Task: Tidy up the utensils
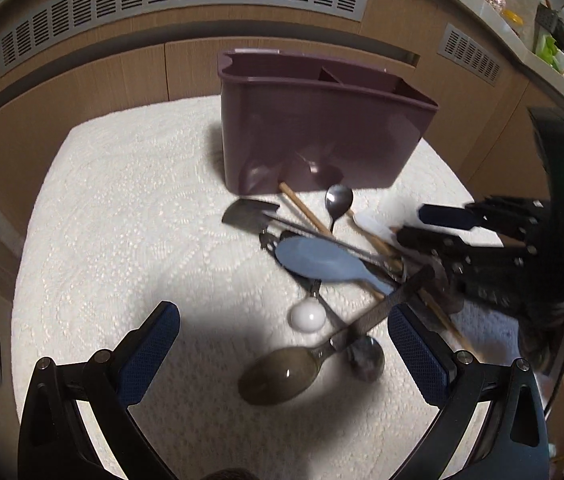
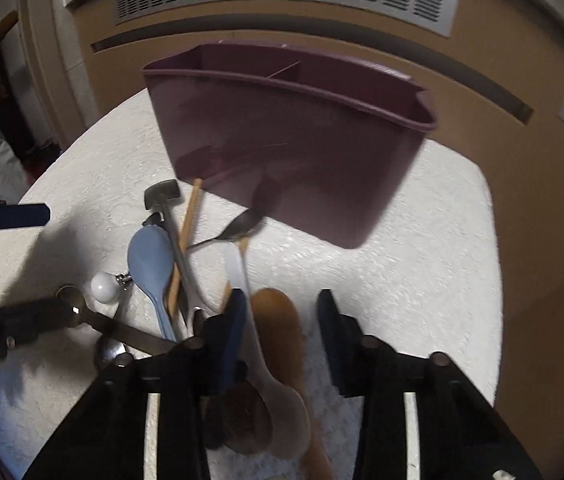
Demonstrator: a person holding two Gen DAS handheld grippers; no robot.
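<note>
Utensils (image 1: pixel 322 264) lie heaped just ahead of the left gripper (image 1: pixel 282 344), whose fingers stand released. The right gripper (image 2: pixel 282 320) straddles a wooden spoon (image 2: pixel 282 336), likely picking it for the purple caddy (image 2: pixel 294 140) beyond; blur hides whether it grips. White textured worktop (image 1: pixel 121 200), wooden cabinets behind.

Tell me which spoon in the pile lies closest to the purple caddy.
The small metal spoon: its bowl lies right at the foot of the purple caddy, while the blue spoon and other spoons lie farther back.
</note>
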